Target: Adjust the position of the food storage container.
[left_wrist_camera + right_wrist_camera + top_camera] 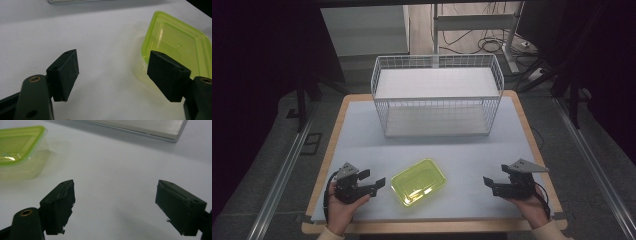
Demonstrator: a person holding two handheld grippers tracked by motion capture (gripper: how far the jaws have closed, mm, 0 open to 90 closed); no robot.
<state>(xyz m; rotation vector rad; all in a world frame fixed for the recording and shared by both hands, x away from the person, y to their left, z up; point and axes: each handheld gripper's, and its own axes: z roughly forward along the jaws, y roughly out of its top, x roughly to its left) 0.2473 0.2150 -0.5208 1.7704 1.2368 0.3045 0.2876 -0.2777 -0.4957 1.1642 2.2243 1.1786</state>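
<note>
White desk [362,135] carries a wire basket [437,95] behind a green container [419,181]. I hold both jaws agape, left hand-held gripper [379,180] nearest it, right hand-held gripper [488,182] apart; grasping probably comes next.

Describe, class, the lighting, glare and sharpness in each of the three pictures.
High view: table brightly lit, surroundings dark, glare on the yellow-green container. Left gripper view: jaws fairly sharp, container softer, with a pale reflection. Right gripper view: container slightly blurred with a bright glint, soft shadows beneath the jaws.
</note>
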